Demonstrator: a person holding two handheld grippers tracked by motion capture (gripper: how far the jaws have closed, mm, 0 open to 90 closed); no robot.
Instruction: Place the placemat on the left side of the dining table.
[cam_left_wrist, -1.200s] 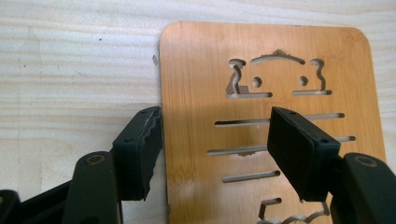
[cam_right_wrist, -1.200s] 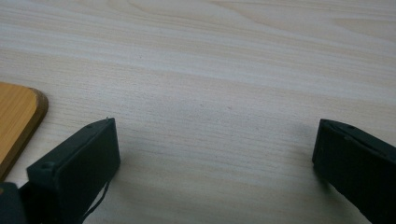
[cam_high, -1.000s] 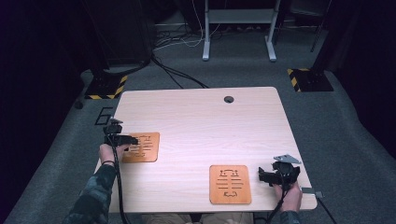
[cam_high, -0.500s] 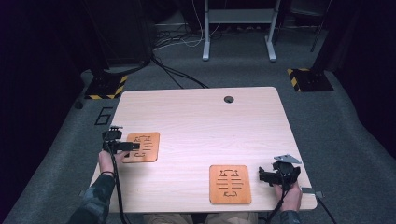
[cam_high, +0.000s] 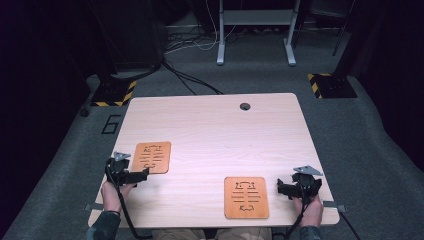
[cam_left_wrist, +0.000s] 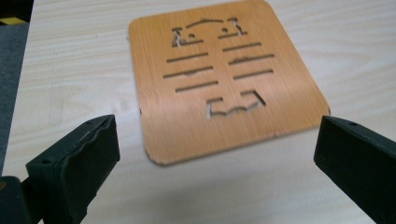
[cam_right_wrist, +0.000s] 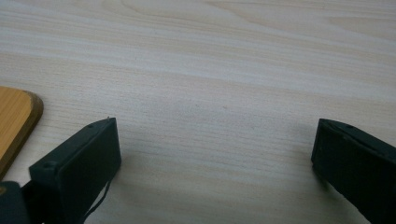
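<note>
Two thin orange wooden boards with cut-out slots lie flat on the pale table (cam_high: 210, 125). The left board (cam_high: 151, 156) (cam_left_wrist: 224, 79) is just ahead of my left gripper (cam_high: 142, 174) (cam_left_wrist: 215, 130). Its jaws have just been opening and now stand wide, with the board's near edge low between them and touching neither pad. The right board (cam_high: 246, 196) lies near the front edge, and only its rounded corner (cam_right_wrist: 16, 121) shows in the right gripper view. My right gripper (cam_high: 281, 188) (cam_right_wrist: 215, 135) rests to the right of it, open over bare table.
A round cable hole (cam_high: 245, 106) sits at the table's far edge. Beyond the table are a grey carpet, cables, a metal stand (cam_high: 255, 30) and yellow-black striped bases (cam_high: 112, 95). The table's front edge is close behind both hands.
My left gripper has drawn back toward the near edge of the table, away from the left board, which stays put. The right gripper and right board have not moved.
</note>
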